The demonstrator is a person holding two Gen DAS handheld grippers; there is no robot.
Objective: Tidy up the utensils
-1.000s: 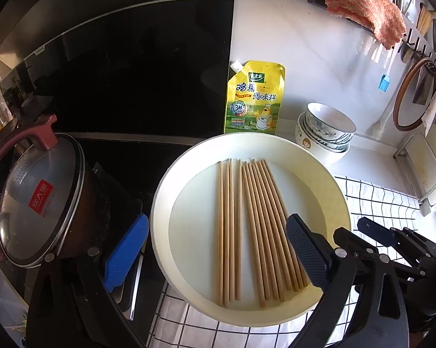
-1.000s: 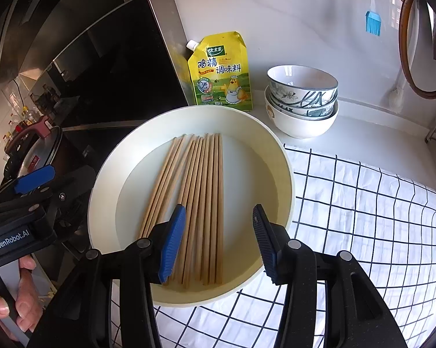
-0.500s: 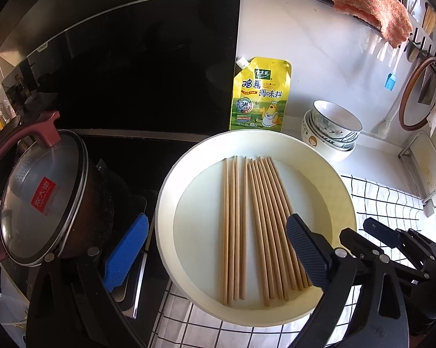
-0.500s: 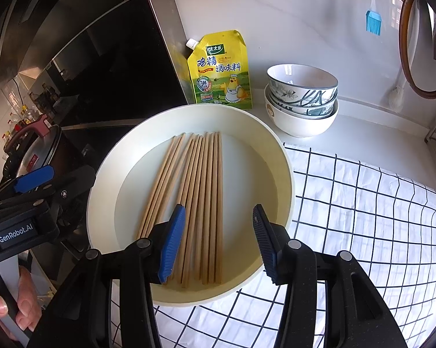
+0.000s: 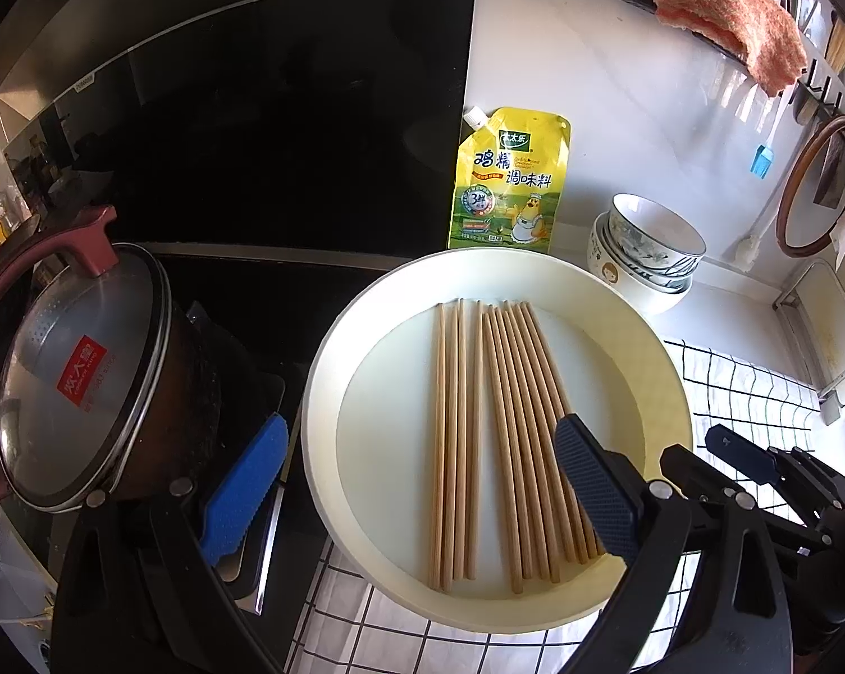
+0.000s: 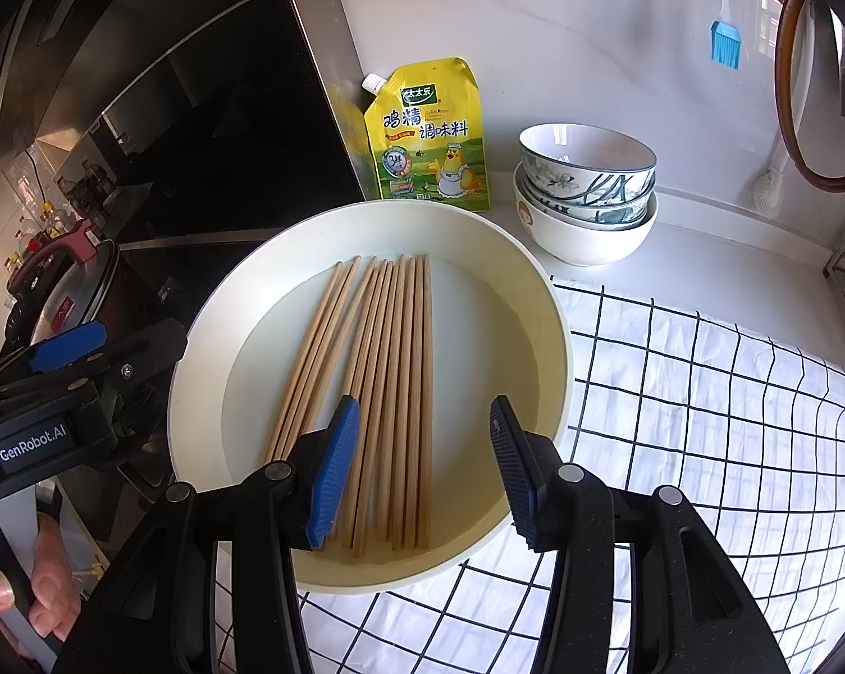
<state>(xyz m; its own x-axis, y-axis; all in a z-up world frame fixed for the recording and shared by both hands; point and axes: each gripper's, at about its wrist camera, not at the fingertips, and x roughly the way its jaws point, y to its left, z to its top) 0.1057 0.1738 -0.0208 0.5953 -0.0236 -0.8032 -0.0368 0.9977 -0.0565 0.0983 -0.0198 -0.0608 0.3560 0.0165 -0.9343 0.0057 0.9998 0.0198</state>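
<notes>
Several wooden chopsticks (image 5: pixel 501 438) (image 6: pixel 388 370) lie side by side in a round cream plate (image 5: pixel 321 432) (image 6: pixel 197 393). My right gripper (image 6: pixel 422 474) hovers open over their near ends, pads apart, with nothing pressed between them. It shows in the left wrist view as a black gripper (image 5: pixel 703 452) at the plate's right edge. My left gripper (image 5: pixel 416 488) is wide open and straddles the plate's left rim: one pad sits outside over the stove, the other over the right-hand chopsticks. It holds nothing. In the right wrist view it appears at the left (image 6: pixel 102 348), held by a person's hand (image 6: pixel 40 590).
A lidded pot (image 5: pixel 74 376) stands on the stove left of the plate. Behind the plate are a yellow seasoning pouch (image 6: pixel 428 135) and stacked bowls (image 6: pixel 585 185). A black-checked white cloth (image 6: pixel 703 421) covers the counter at right. A blue brush (image 6: pixel 724 45) hangs on the wall.
</notes>
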